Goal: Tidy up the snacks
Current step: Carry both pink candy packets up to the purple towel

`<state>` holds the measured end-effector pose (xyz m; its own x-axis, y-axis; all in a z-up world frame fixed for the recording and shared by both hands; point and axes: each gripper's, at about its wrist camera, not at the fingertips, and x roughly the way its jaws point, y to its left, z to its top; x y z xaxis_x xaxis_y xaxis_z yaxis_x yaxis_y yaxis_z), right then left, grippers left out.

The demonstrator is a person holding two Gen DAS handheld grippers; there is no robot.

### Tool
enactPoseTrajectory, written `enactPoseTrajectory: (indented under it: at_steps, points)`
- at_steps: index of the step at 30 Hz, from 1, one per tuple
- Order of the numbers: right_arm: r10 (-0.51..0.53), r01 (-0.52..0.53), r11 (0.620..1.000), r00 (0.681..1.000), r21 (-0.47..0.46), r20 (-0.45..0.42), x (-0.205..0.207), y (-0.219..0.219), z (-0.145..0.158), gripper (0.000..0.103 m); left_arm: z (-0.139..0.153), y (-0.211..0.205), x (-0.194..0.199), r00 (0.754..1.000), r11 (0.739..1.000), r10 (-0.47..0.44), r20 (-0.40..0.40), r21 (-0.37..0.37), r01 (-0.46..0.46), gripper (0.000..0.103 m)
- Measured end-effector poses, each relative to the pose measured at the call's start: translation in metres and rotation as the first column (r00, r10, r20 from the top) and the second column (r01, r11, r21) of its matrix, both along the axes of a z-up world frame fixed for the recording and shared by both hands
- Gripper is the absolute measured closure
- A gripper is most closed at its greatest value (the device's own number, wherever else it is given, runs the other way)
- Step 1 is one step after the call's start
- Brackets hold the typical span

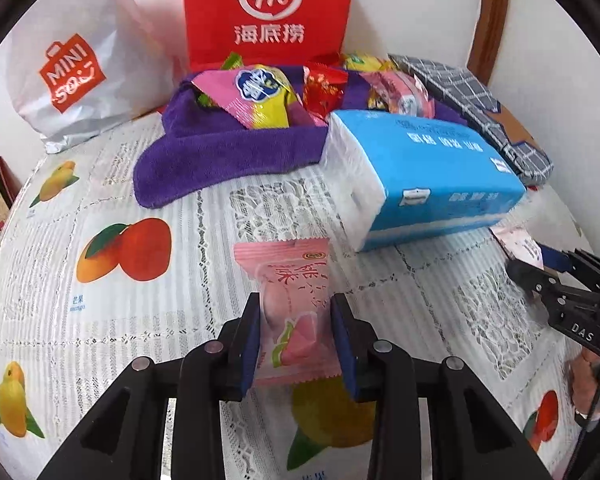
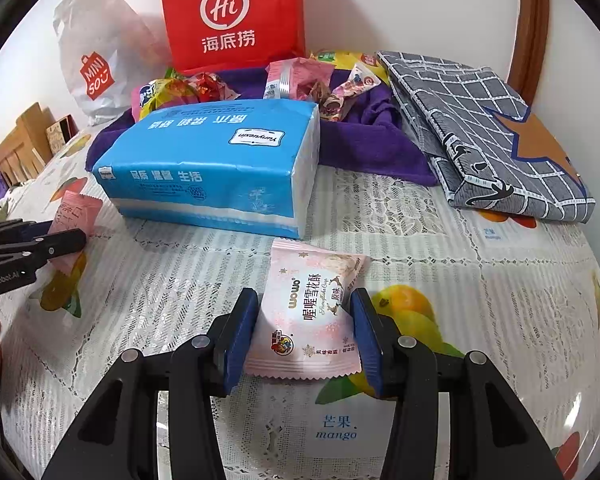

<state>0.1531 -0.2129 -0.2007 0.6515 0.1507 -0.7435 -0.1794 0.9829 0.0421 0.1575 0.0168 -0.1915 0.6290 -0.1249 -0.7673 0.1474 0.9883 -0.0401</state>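
The left gripper [image 1: 296, 336] is clenched on a pink snack packet [image 1: 290, 312], its pads pressing the packet's two sides low over the tablecloth [image 1: 100, 320]. The right gripper [image 2: 304, 332] likewise grips a pale pink snack packet [image 2: 312, 312], with the packet's far end poking out past the fingertips. Both packets sit near the front of the table, on either side of a blue tissue pack [image 2: 216, 168]. The rest of the snacks [image 1: 260, 96] lie heaped on a purple towel [image 1: 220, 152] at the far side, in front of a red bag [image 1: 268, 12], with a white bag [image 1: 72, 60] to the left and a grey checked cloth [image 2: 480, 128] to the right.

The wrappers look slick and puffy, so either could slip out or twist if the grip loosens mid-carry. Squeezing harder might crush what is inside. The tissue pack stands between both grippers and the far pile; a low reach could knock it into the heap and scatter the snacks. The two grippers are near each other and could collide if they head for the same spot.
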Motion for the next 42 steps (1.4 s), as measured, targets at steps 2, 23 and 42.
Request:
enactPoseTrajectory:
  at_steps: [2, 23, 42]
  points:
    - [0.002, -0.001, 1.0, 1.0, 0.01, -0.001, 0.0, -0.001, 0.0, 0.055, -0.002, -0.002, -0.003, 1.0, 1.0, 0.01, 0.029, 0.013, -0.01, 0.069]
    - [0.0, 0.0, 1.0, 1.0, 0.01, 0.0, 0.0, -0.002, 0.0, 0.055, -0.002, -0.006, -0.003, 1.0, 1.0, 0.002, 0.027, 0.01, -0.002, 0.062]
    - [-0.012, 0.012, 0.998, 1.0, 0.067, 0.005, -0.001, -0.008, 0.0, 0.06, 0.001, 0.003, -0.003, 1.0, 0.998, -0.008, 0.03, -0.062, 0.01, 0.069]
